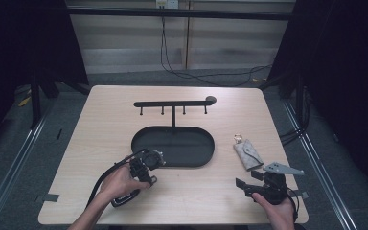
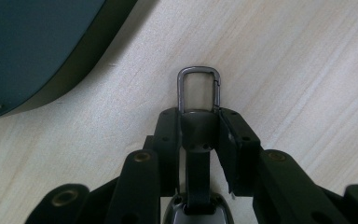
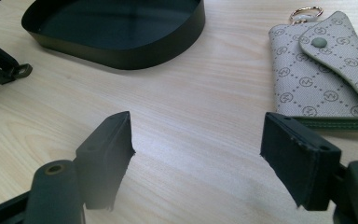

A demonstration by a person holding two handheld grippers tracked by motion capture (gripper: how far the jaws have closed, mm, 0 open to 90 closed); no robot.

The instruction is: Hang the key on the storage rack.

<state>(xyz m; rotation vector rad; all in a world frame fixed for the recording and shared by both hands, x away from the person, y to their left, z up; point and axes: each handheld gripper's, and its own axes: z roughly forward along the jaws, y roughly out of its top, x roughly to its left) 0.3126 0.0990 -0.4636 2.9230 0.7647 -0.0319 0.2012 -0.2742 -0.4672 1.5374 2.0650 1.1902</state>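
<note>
Here left gripper [image 2: 200, 122] clamps key fob clip [image 2: 199, 88] near tabletop front edge; hanging on rack [image 1: 173, 103] remains; right gripper [image 3: 198, 140] open, empty

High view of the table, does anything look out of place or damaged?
Nothing stands out. The key pouch lies flat and closed right of the tray; the hook rack stands upright behind it. The left tool grips a key fob by its clip.
</note>
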